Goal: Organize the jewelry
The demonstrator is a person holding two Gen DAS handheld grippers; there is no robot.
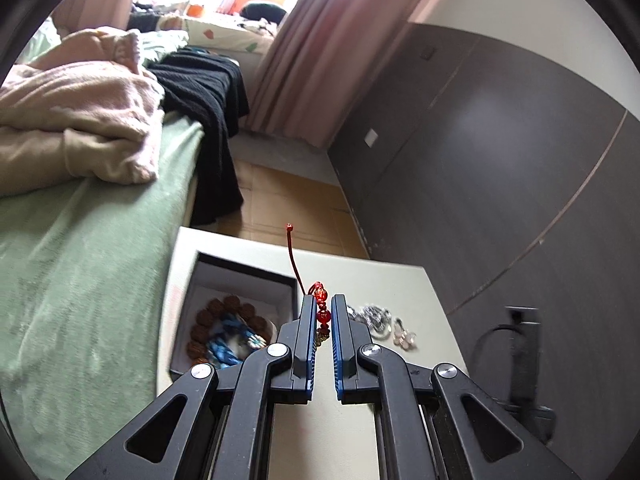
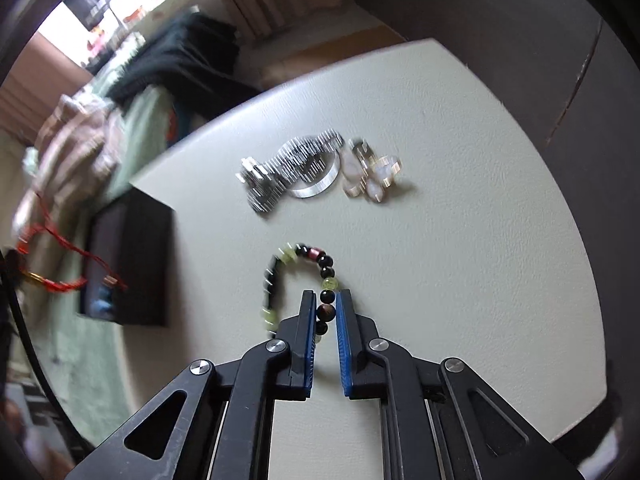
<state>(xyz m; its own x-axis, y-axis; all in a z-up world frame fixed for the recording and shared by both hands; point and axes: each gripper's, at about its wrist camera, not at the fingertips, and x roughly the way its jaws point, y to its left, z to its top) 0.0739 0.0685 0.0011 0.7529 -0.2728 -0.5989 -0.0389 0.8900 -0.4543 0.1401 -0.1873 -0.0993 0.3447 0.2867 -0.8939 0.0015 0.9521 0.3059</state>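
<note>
My left gripper [image 1: 322,300] is shut on a red beaded cord bracelet [image 1: 322,315], its loose cord end sticking up; it hangs above the white table beside an open box [image 1: 240,276]. That box holds a brown bead bracelet [image 1: 234,304] and blue jewelry [image 1: 232,344]. In the right wrist view my right gripper [image 2: 327,295] is shut on a black and green bead bracelet [image 2: 298,254] lying on the white table [image 2: 460,240]. The red bracelet [image 2: 52,256] shows blurred at the left, over the black box [image 2: 132,256].
A silver chain and ring pile [image 2: 292,172] and pale pink crystal pieces [image 2: 372,176] lie on the table beyond the right gripper. A bed with green cover [image 1: 80,260], pink and black clothes lies left. A dark cabinet [image 1: 500,160] stands at right.
</note>
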